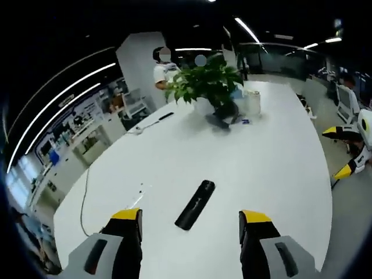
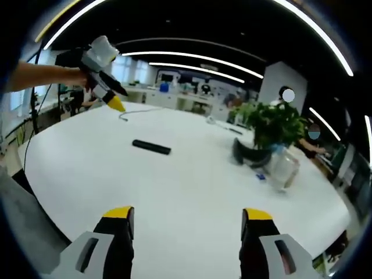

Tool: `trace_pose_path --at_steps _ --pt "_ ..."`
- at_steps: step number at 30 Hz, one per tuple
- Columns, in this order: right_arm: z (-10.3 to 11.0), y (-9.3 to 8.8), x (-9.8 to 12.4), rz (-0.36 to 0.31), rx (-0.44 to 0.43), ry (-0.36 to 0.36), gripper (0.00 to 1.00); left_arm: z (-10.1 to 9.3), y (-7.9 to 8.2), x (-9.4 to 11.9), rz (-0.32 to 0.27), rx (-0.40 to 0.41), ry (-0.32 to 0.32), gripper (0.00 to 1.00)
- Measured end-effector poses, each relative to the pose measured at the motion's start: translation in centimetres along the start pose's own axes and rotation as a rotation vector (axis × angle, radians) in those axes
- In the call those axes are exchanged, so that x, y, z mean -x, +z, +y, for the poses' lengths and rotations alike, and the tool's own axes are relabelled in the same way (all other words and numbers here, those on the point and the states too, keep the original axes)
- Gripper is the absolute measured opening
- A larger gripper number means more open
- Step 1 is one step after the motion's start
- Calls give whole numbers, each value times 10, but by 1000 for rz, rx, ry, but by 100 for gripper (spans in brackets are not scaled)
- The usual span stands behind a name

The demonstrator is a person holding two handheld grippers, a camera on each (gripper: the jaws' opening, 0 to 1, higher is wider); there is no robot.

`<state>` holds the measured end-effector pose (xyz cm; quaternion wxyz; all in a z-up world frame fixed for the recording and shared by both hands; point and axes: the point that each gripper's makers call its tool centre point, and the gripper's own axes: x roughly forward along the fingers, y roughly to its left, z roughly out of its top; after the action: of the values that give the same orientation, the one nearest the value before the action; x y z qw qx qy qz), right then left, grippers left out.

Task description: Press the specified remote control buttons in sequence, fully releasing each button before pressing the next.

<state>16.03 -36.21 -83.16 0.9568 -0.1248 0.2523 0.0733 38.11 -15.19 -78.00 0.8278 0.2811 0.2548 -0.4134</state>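
Both grippers spread wide, nothing held, remote untouched.

The remote [image 1: 195, 204] lies flat on the table [image 1: 273, 151]: light, stiff, likely slippery; steady its long edges, press from above.

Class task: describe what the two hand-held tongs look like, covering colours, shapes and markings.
Both are alike. The left tongs have two blocky black jaws with yellow tips, on grey bases with dark oval slots. The right tongs match. Seen from the right gripper view, the left tongs carry a white box above a black body and end in a yellow tip.
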Motion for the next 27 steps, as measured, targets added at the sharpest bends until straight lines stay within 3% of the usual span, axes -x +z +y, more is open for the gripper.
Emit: trace_pose_path --at_steps 9,19,24,27 --pt "1 -2 -1 10 -14 8 72 -1 -12 -30 157 -152 -152 69" --pt "4 -6 -4 40 3 21 72 8 -31 -69 259 -194 -259 59" --pt "2 -7 -4 44 -8 19 71 11 -51 -89 332 -226 -316 57" --pt "3 -9 -6 55 -4 23 71 12 -60 -102 352 -249 -330 50"
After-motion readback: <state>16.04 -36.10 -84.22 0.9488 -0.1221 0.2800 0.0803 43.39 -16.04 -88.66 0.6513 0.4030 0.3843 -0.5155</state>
